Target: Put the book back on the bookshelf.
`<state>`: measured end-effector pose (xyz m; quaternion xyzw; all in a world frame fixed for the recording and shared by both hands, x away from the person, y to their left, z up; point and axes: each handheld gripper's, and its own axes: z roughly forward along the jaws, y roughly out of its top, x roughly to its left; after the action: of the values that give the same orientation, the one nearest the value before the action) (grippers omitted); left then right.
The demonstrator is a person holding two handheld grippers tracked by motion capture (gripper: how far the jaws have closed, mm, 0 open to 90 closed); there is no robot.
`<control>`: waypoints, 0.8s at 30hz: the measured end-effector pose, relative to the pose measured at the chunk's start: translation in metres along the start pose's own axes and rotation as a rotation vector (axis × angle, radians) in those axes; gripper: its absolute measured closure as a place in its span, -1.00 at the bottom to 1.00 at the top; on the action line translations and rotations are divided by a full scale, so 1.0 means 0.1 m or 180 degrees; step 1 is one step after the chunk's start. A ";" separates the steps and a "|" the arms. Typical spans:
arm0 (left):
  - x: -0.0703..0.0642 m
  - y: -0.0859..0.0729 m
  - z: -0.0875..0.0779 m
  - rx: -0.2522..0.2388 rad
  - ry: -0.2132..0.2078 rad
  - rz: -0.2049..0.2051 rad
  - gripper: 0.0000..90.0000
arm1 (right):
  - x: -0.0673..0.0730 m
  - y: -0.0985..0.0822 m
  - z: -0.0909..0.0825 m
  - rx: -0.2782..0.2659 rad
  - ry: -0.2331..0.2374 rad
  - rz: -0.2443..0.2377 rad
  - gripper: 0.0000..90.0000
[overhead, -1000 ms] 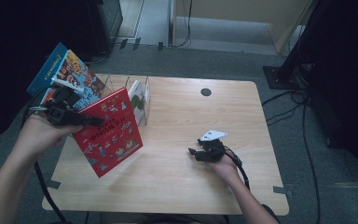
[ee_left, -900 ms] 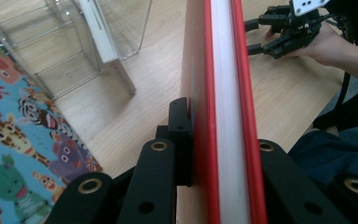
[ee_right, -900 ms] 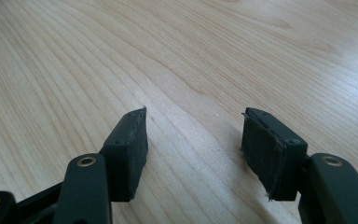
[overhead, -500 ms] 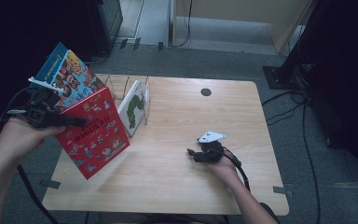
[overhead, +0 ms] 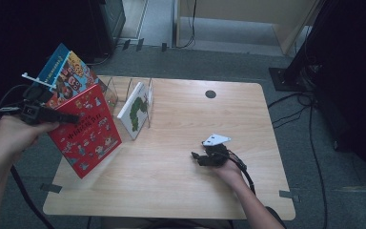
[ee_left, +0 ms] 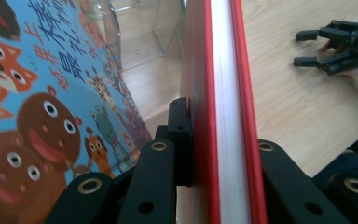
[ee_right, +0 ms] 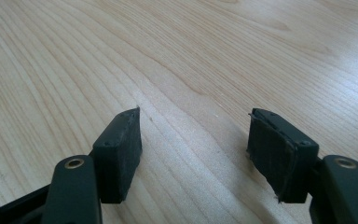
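red picture book, cartoon-covered, white pages edge-on.

Dim, dark edges; close-ups blurry.

Loads of open surface around my right tongs, nothing between the pads, bare wood ahead and to both sides. The left end is the crowded bit: the clear rack with the white book leaning in it, and the red book in my left tongs hangs just beside it, blue book right behind.
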<state>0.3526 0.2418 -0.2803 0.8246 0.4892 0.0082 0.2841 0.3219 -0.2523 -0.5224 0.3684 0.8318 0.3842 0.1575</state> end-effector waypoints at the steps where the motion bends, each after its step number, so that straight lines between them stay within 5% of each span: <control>1: 0.01 0.02 0.01 -0.0002 0.0001 -0.0017 0.78 | 0.00 0.00 0.00 -0.0001 0.0000 -0.0001 -0.21; 19: 0.12 0.36 0.20 -0.0055 0.0218 -0.0062 0.78 | 0.00 0.00 0.00 -0.0006 0.0001 -0.0007 -0.21; 24: 0.19 0.43 0.25 -0.0067 0.0187 -0.0132 0.78 | 0.00 0.01 0.01 -0.0012 -0.0020 0.0017 -0.21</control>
<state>0.4044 0.2303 -0.2857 0.8106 0.5142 0.0317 0.2783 0.3226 -0.2515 -0.5224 0.3716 0.8296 0.3850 0.1598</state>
